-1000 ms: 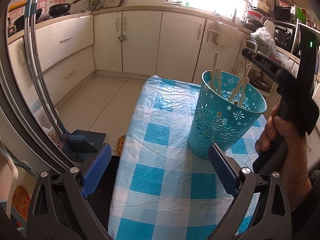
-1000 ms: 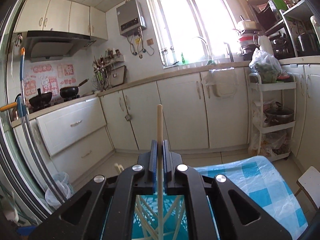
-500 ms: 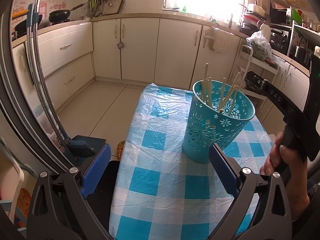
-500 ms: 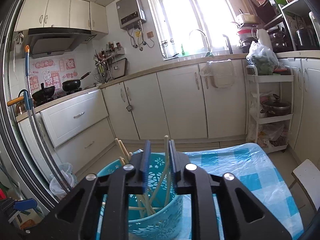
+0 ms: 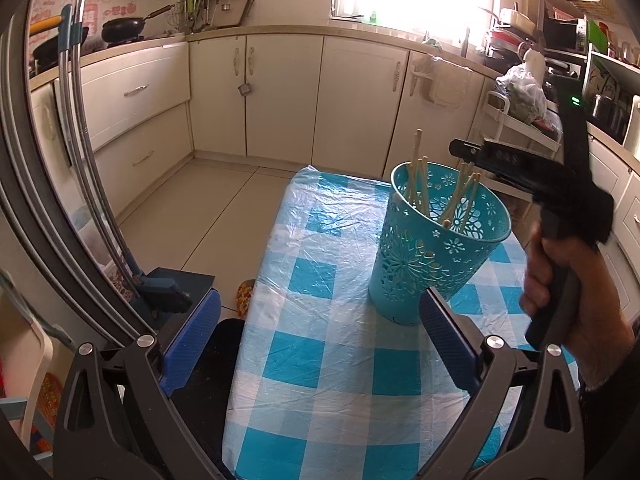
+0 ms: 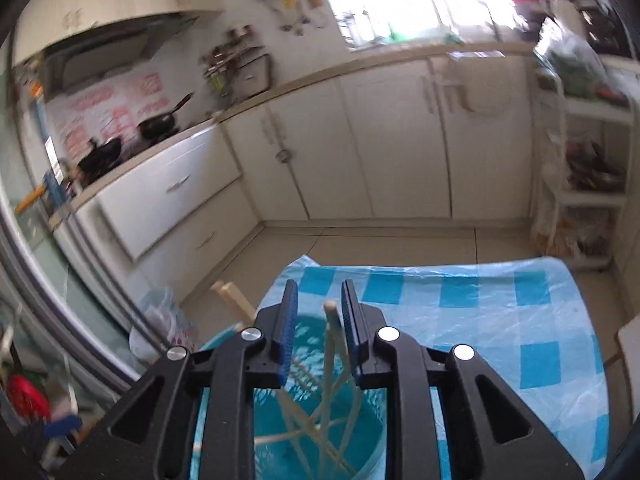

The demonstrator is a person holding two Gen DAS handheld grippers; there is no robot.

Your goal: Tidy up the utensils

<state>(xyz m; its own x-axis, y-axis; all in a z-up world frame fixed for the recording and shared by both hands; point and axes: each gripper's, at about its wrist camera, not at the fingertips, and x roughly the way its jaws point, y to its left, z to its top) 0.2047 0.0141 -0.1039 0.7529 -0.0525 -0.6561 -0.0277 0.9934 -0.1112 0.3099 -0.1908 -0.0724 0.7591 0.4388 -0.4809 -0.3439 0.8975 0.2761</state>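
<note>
Right wrist: right gripper (image 6: 319,312) fingers newly spread, chopstick (image 6: 330,332) loose, unlike before.

Right gripper (image 6: 319,312) fingers parted above chopsticks (image 6: 330,344) in teal basket (image 6: 372,456)

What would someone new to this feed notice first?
Probably the turquoise cut-out basket standing on the blue-checked tablecloth, with pale chopsticks leaning every way inside it. Next, the right claw above its rim, jaws just parted around one chopstick without pressing it. The left claw hangs wide open, empty.
</note>
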